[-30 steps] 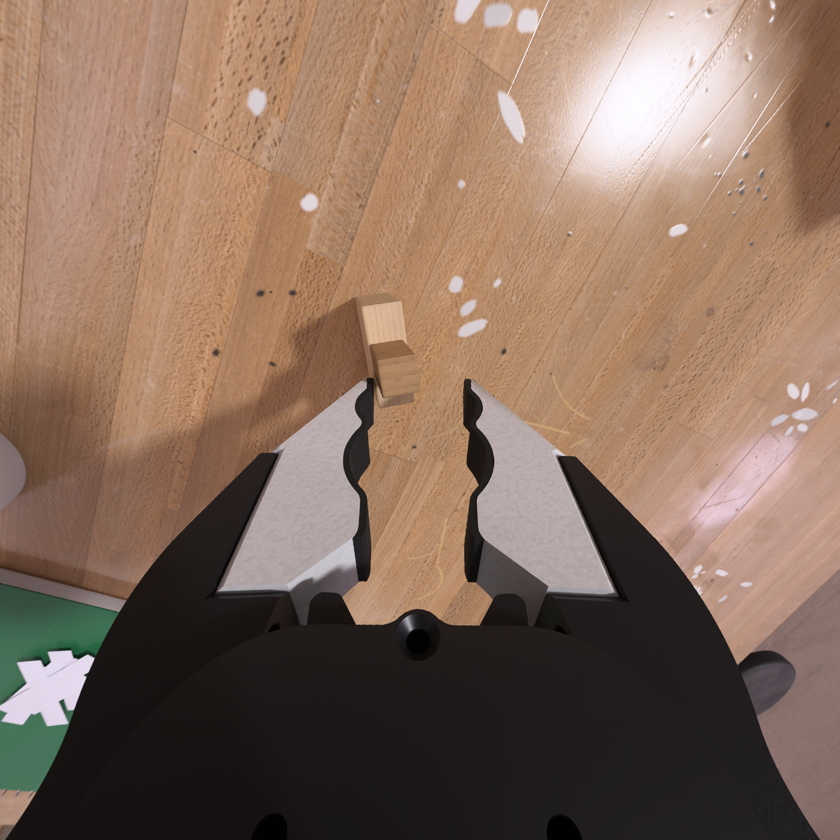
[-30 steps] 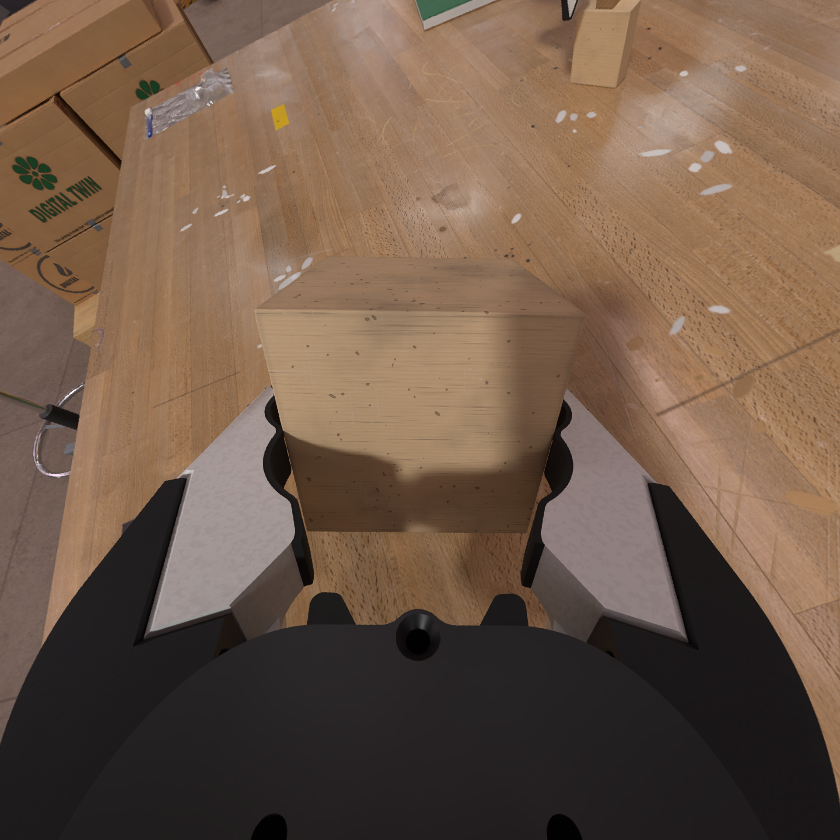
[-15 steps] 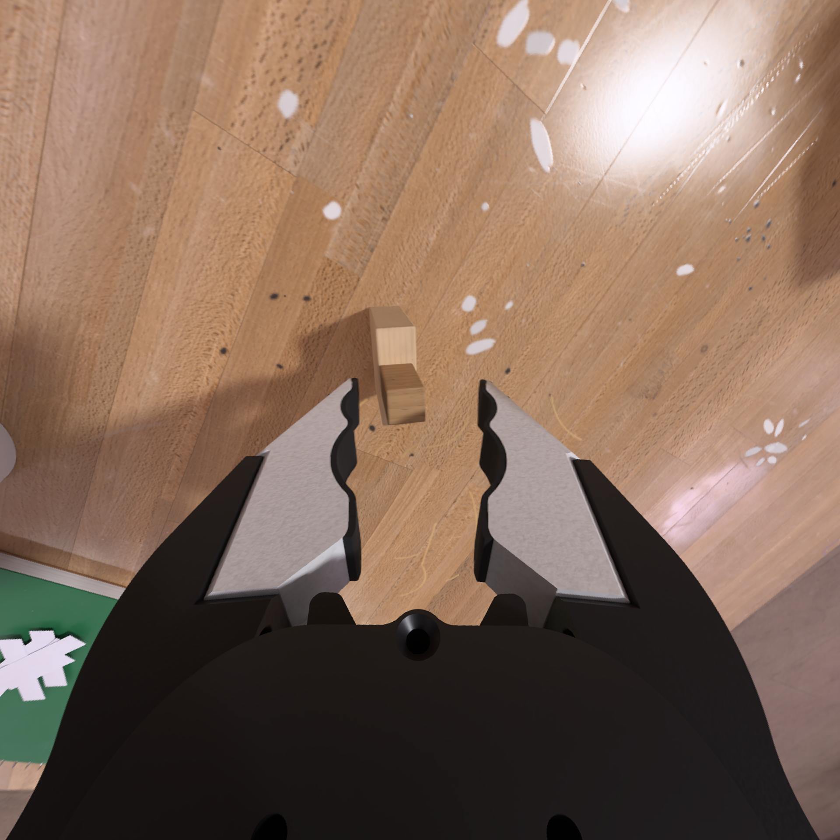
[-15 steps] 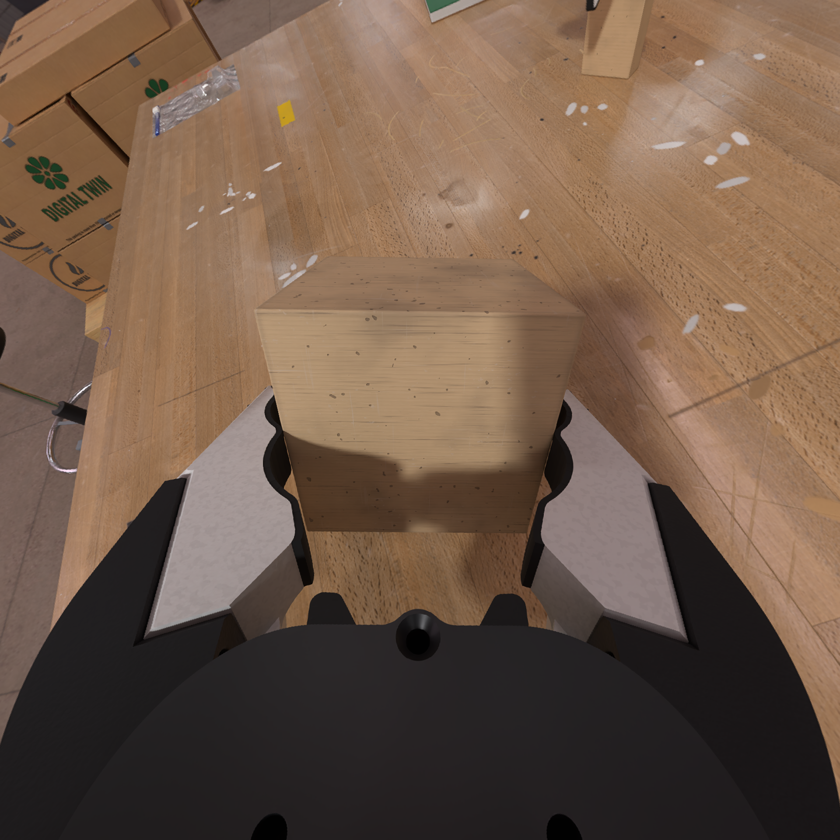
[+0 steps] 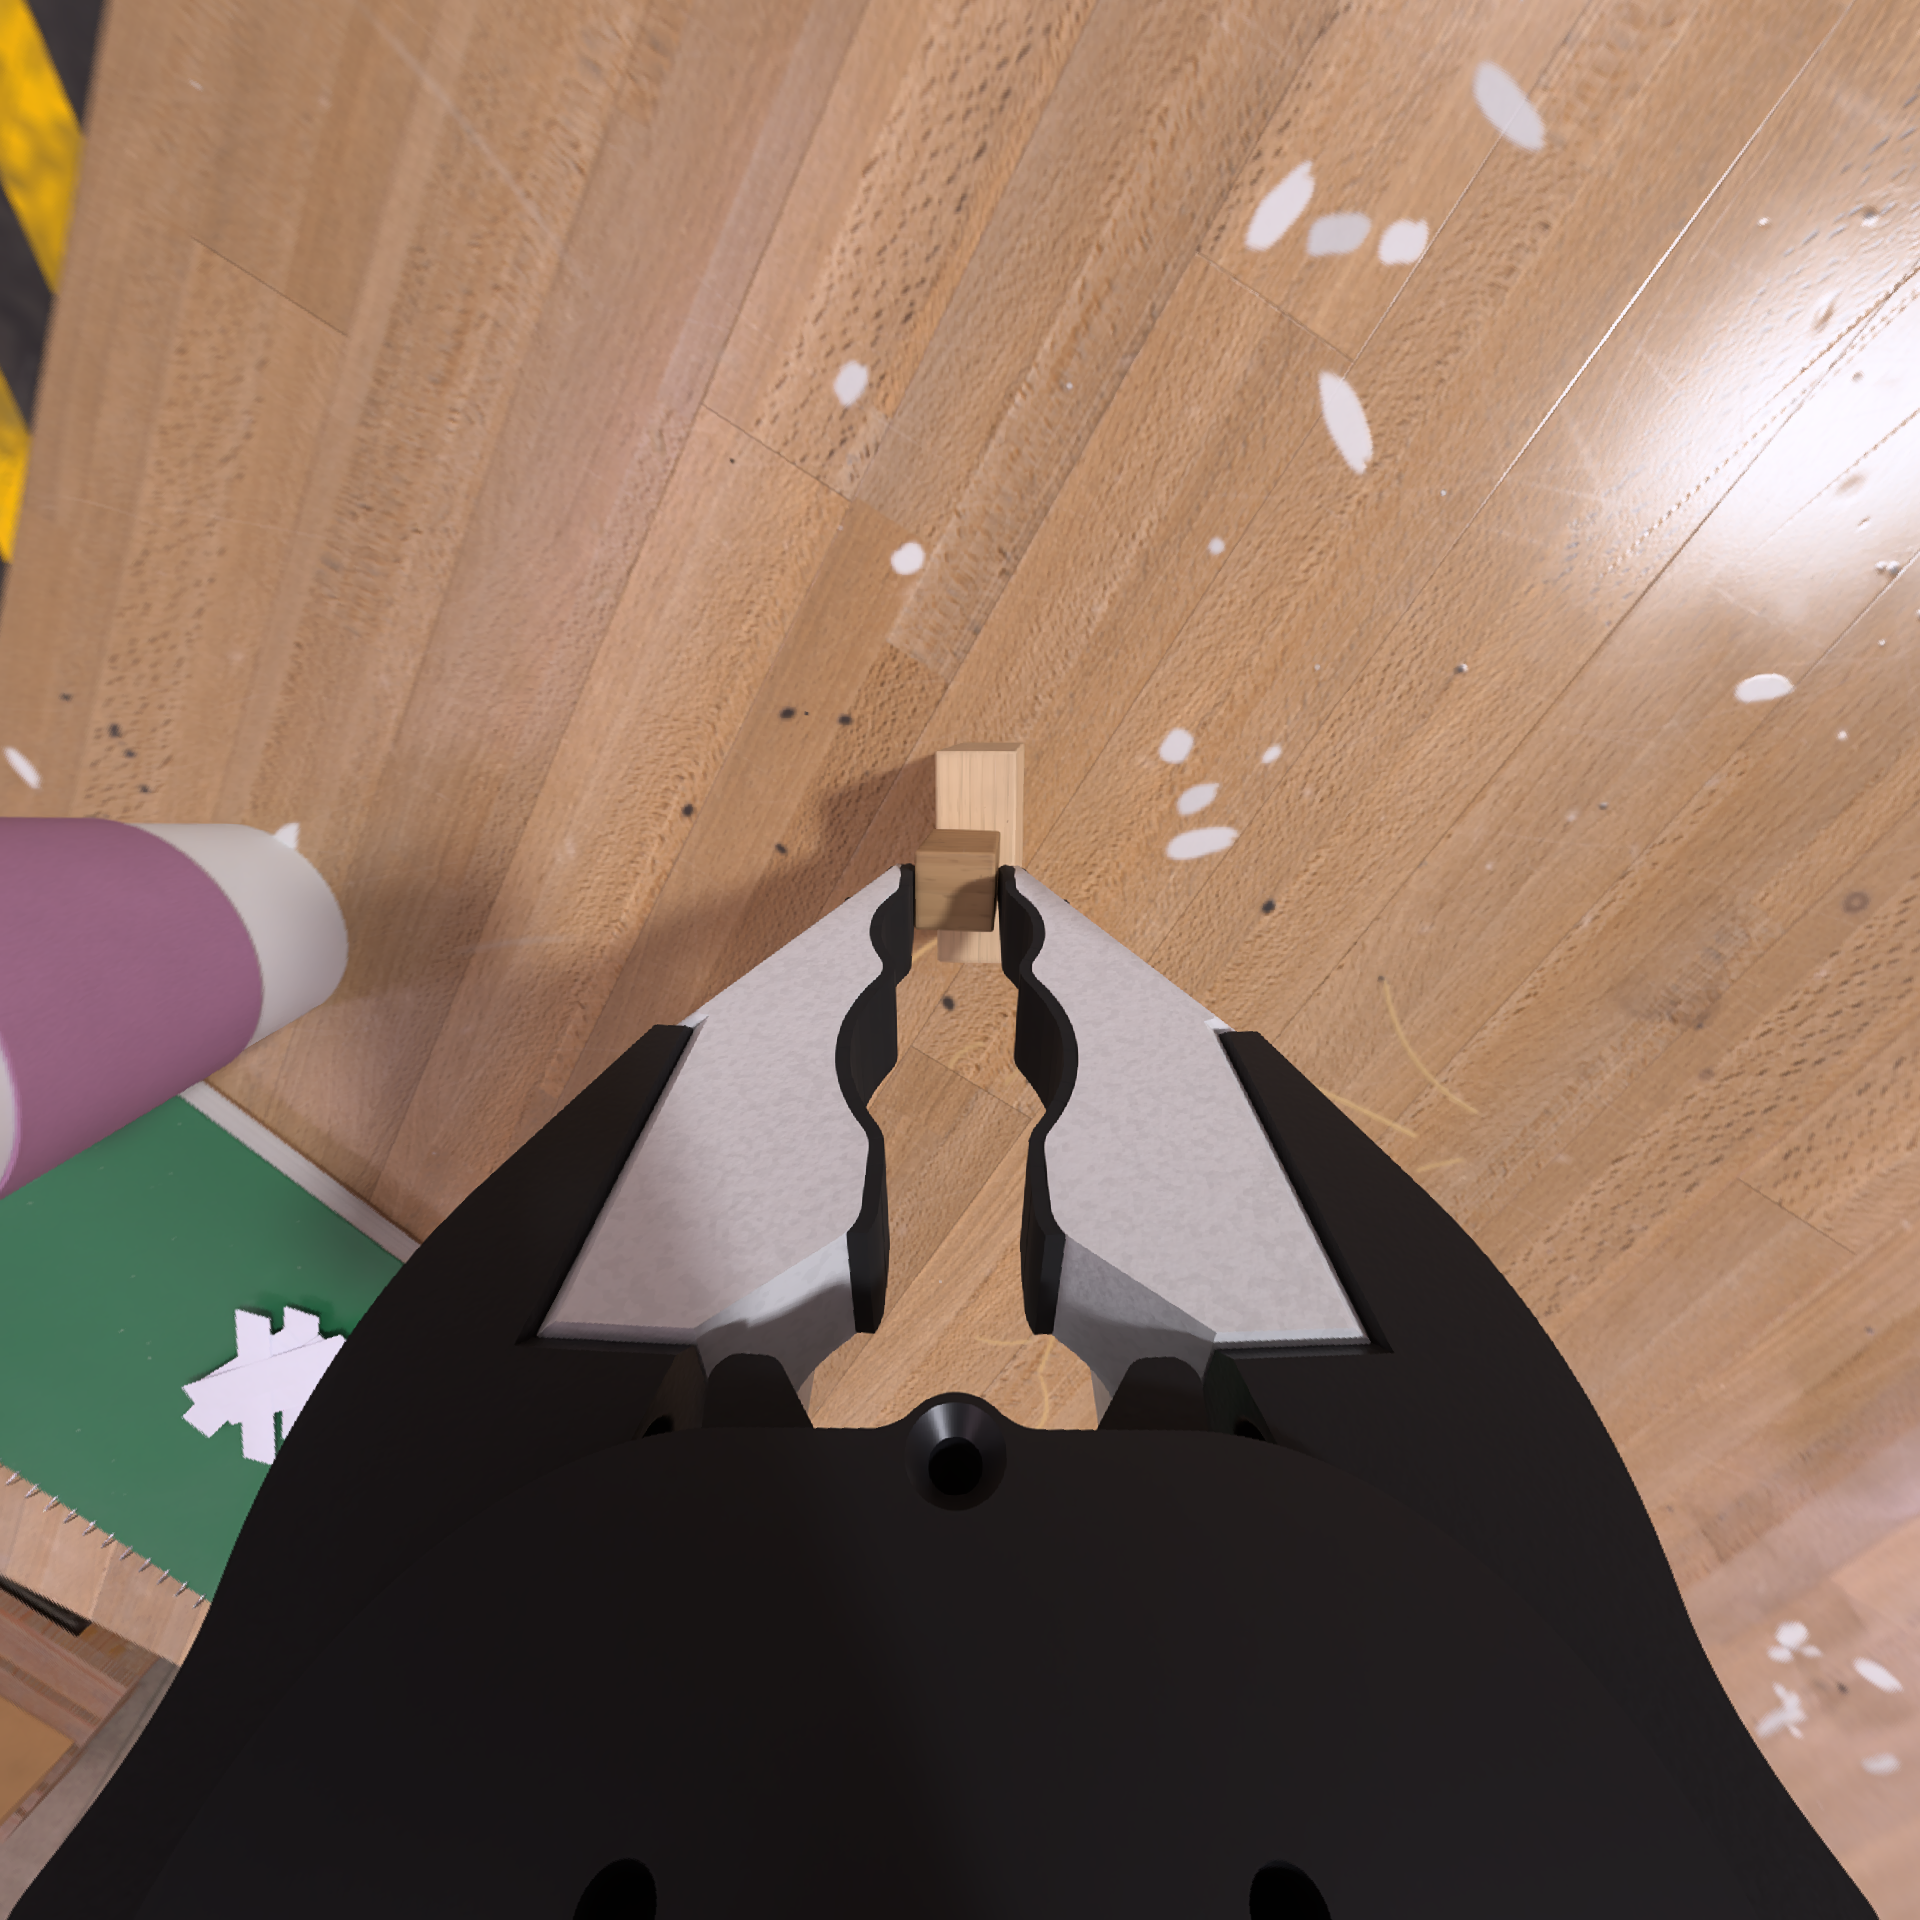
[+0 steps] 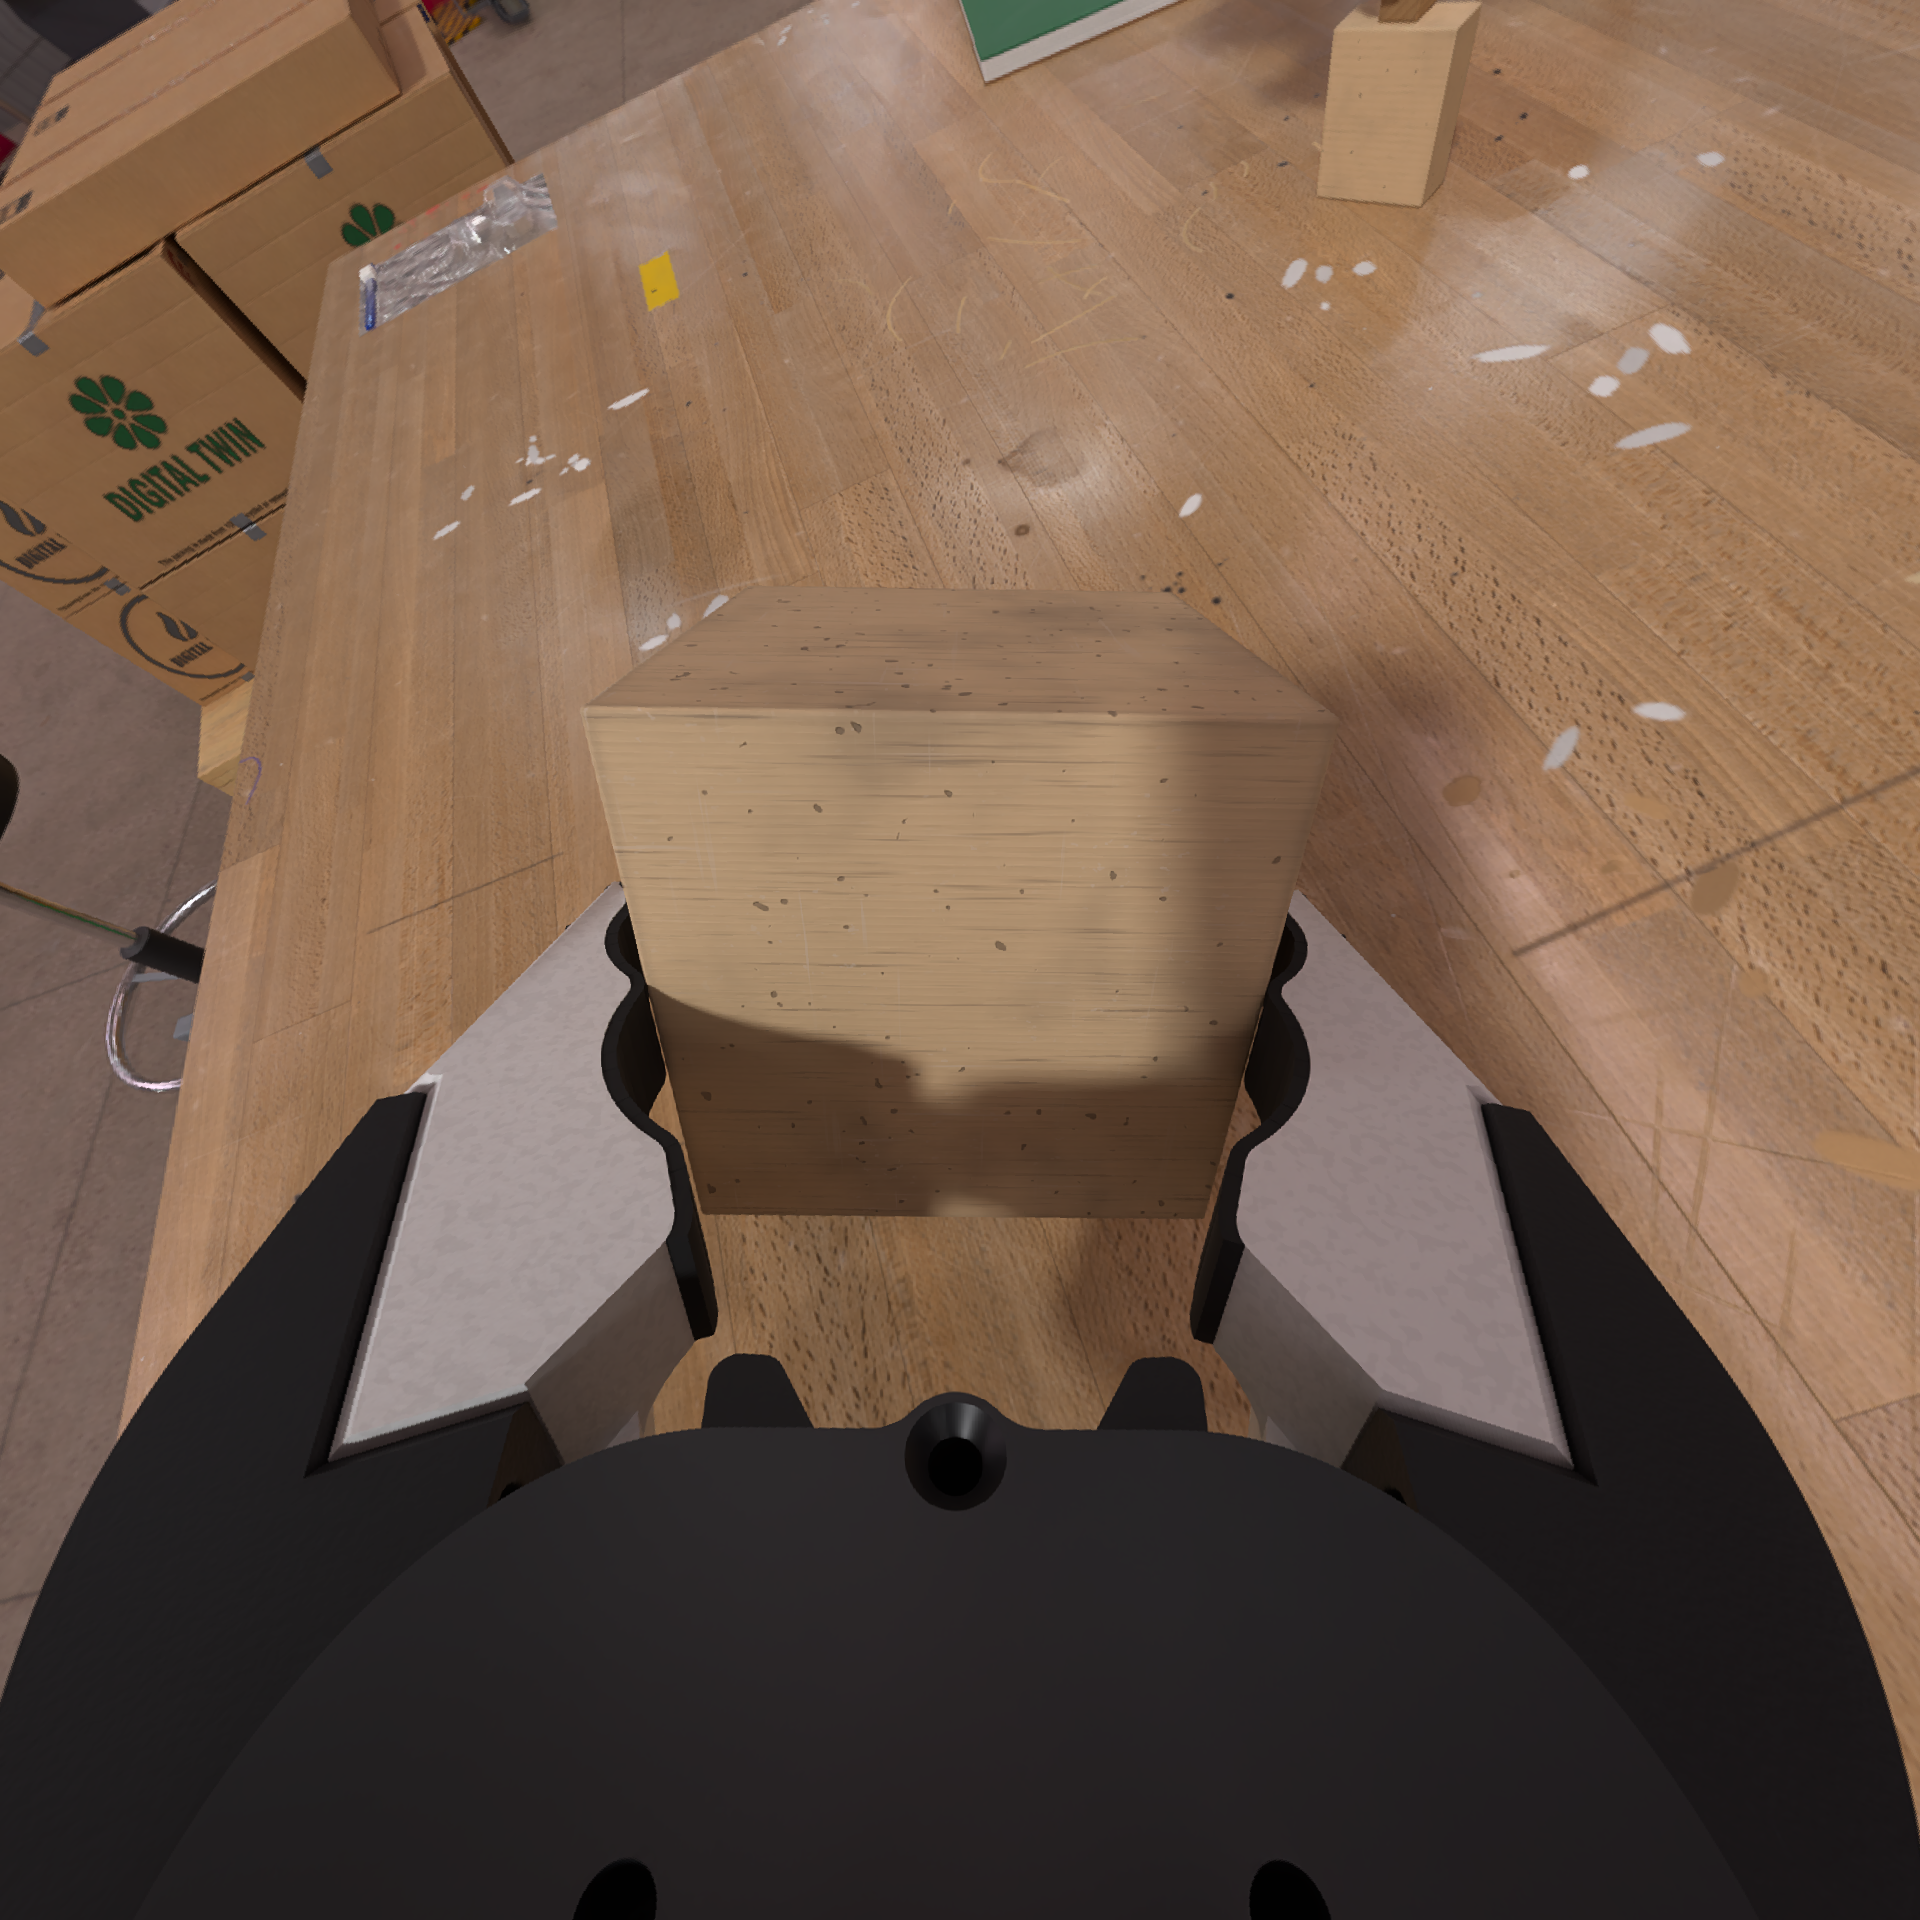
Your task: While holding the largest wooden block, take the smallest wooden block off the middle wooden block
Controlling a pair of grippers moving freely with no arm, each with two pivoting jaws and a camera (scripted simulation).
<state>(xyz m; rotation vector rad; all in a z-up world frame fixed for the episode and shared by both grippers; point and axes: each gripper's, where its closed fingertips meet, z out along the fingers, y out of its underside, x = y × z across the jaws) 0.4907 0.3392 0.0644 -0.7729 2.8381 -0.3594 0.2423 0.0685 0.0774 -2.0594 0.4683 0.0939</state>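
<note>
My left gripper [image 5: 956,883] is shut on the smallest wooden block [image 5: 958,878], a small darker cube pinched between the fingertips. The middle wooden block [image 5: 979,790], pale and upright, stands on the wooden table directly under it; I cannot tell whether the two still touch. My right gripper [image 6: 956,935] is shut on the largest wooden block [image 6: 956,883], a speckled cube held above the table. In the right wrist view the middle block [image 6: 1392,104] stands far off at the top right, with the small block [image 6: 1405,8] just showing at the frame's top edge.
A purple and white cylinder [image 5: 135,987] and a green mat [image 5: 125,1299] with a white cut-out lie left of my left gripper. Cardboard boxes [image 6: 156,364] stand beyond the table's left edge. A plastic bag [image 6: 457,249] and a yellow tag [image 6: 659,281] lie at the far left.
My left gripper has come in over the stacked blocks and closed its fingers on the smallest block. My right gripper keeps its hold on the largest block and has drifted only slightly.
</note>
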